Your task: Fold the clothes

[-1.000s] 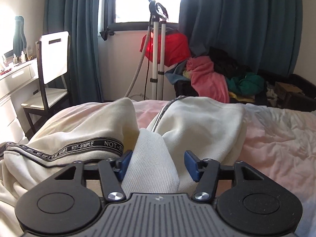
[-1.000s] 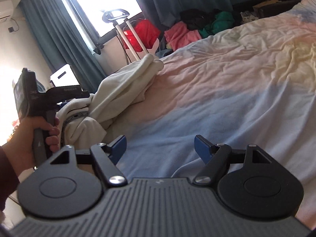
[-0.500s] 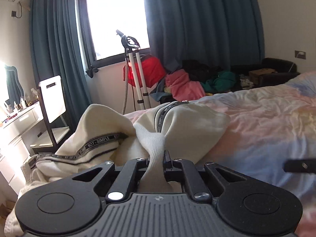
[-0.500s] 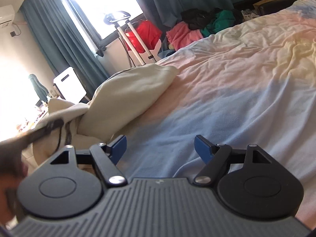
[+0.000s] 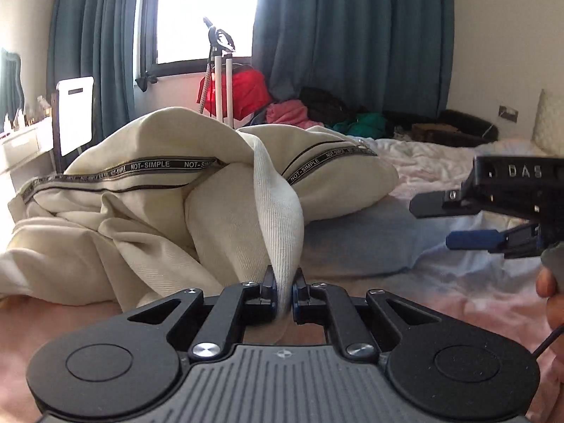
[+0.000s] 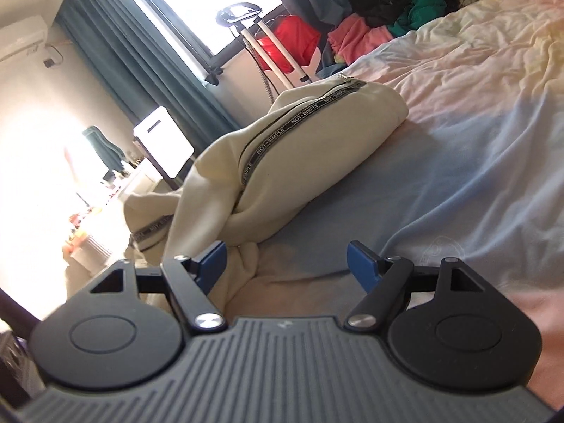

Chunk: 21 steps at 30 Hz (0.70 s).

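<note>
Tongs pinch soft cream jacket (image 5: 218,190)
Left tongs (image 5: 283,294) squeeze its stretchy ribbed cuff (image 5: 282,218); right tongs (image 6: 286,264) stay spread, empty. Floppy cloth sags.

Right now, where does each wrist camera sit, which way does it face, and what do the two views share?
Left wrist: sits behind the left gripper, looking across the bed toward the window; its pads pinch the cream jacket's ribbed cuff; the right gripper and a hand show at right.
Right wrist: sits behind the open right gripper, tilted, facing the same window wall; no hand visible.
Shared: the cream jacket, the bed, the window, the clothes pile.
</note>
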### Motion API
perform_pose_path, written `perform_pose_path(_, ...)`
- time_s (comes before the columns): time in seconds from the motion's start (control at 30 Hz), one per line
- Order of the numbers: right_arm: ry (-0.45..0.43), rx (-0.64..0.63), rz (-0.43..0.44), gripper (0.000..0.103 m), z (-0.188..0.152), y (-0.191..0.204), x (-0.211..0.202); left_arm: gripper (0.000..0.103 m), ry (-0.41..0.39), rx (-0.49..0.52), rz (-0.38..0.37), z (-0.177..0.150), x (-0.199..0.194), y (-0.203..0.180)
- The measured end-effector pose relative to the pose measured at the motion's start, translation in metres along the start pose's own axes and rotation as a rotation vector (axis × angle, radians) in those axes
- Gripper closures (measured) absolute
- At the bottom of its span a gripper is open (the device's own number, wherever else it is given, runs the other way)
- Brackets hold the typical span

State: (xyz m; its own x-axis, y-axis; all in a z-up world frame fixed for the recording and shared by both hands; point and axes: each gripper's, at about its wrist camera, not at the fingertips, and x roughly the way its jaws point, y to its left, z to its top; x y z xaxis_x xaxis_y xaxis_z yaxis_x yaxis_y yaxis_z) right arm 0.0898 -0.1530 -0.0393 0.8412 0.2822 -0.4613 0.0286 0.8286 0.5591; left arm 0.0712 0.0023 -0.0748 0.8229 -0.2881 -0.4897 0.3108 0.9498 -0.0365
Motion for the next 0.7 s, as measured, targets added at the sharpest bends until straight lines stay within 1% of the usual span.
perform_pose_path(0.07, -0.007, -0.016, -0.024, 0.025, -0.002, 0.005, 0.001, 0.091, -0.016, -0.033, -0.021, -0.004, 0.000, 0.004)
perform_pose_path(0.17, -0.023, -0.029, -0.041, 0.025, -0.004, 0.011, 0.001, 0.086, -0.036, -0.035, -0.046, -0.006, -0.001, 0.004)
perform_pose_path(0.23, -0.036, -0.048, -0.061, 0.025, -0.006, 0.015, 0.000, 0.071, -0.049, -0.045, -0.063, -0.006, -0.001, 0.004)
perform_pose_path(0.33, -0.041, -0.042, -0.084, 0.025, -0.005, 0.014, 0.000, 0.061, -0.080, -0.074, -0.073, -0.004, -0.003, 0.006)
perform_pose_path(0.43, -0.047, -0.035, -0.106, 0.025, -0.005, 0.013, 0.001, 0.058, -0.107, -0.103, -0.091, 0.003, -0.001, 0.011)
perform_pose_path(0.57, -0.062, -0.001, -0.097, 0.025, 0.001, 0.007, -0.001, 0.058, -0.093, -0.127, -0.118, 0.029, 0.018, 0.014)
perform_pose_path(0.63, -0.060, 0.025, -0.088, 0.025, 0.003, 0.001, -0.001, 0.058, -0.094, -0.132, -0.099, 0.045, 0.034, 0.016)
perform_pose_path(0.67, -0.059, 0.041, -0.088, 0.025, 0.005, -0.003, -0.001, 0.058, -0.067, -0.154, -0.063, 0.053, 0.047, 0.018)
perform_pose_path(0.7, -0.060, 0.059, -0.089, 0.025, 0.006, -0.009, 0.000, 0.065, -0.040, -0.180, -0.029, 0.061, 0.060, 0.020)
